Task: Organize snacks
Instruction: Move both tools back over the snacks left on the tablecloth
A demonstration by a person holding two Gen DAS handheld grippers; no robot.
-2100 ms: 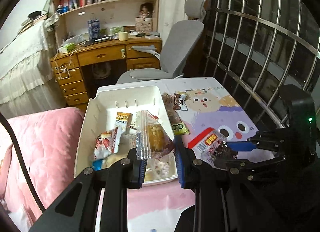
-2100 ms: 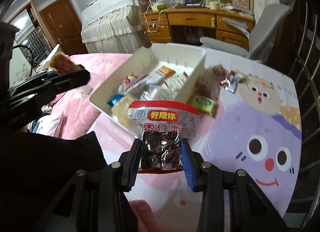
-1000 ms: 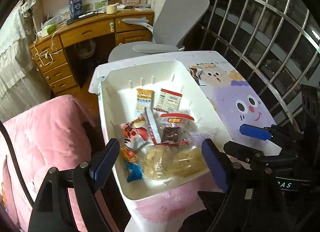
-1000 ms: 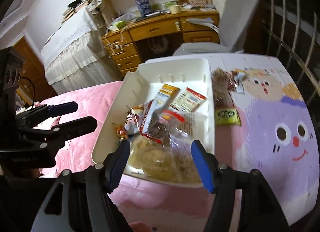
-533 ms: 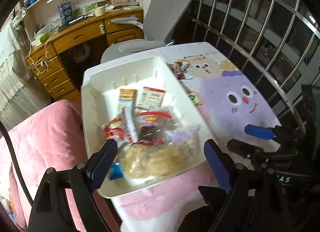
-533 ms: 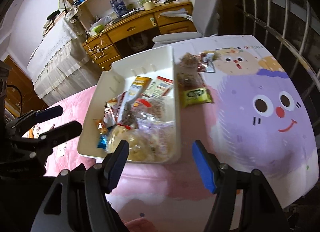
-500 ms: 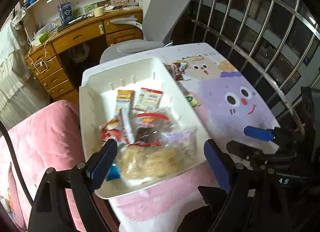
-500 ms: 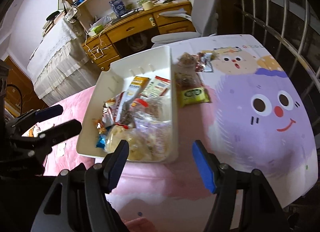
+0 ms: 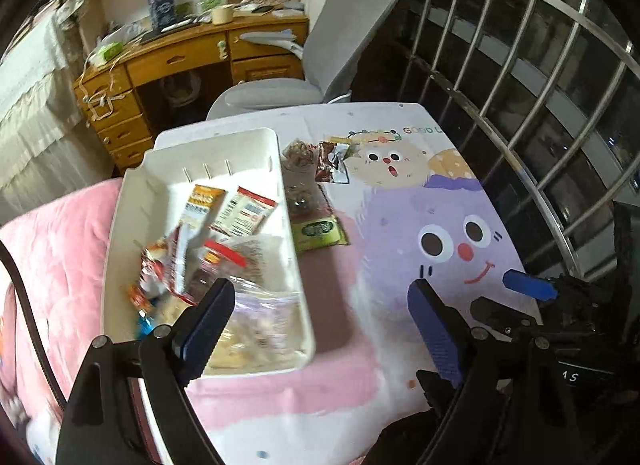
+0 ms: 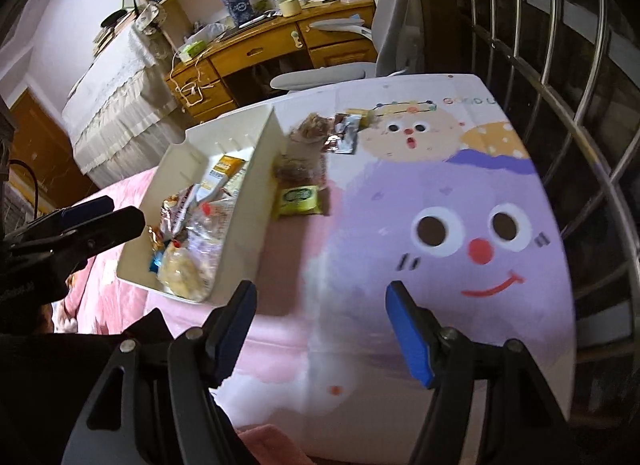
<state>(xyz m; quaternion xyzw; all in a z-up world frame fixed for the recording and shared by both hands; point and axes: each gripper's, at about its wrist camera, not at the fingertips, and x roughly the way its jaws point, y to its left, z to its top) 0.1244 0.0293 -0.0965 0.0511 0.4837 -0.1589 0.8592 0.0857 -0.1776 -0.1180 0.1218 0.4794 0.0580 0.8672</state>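
On the table with the cartoon-face cover (image 9: 460, 201), a white bin (image 9: 132, 193) sits at the left side, loaded with snack packets (image 9: 236, 213) and a clear bag of biscuits (image 9: 256, 325) at its near end. Just beside the bin's right wall lie more snacks on the cover — a green packet (image 10: 299, 197), a clear bag of brown pieces (image 10: 294, 169) and a silver-brown wrapper (image 10: 343, 136). Left gripper (image 9: 320, 321) and right gripper (image 10: 320, 321) both hang above the table with jaws wide and nothing between them — the left one's having just opened a little further.
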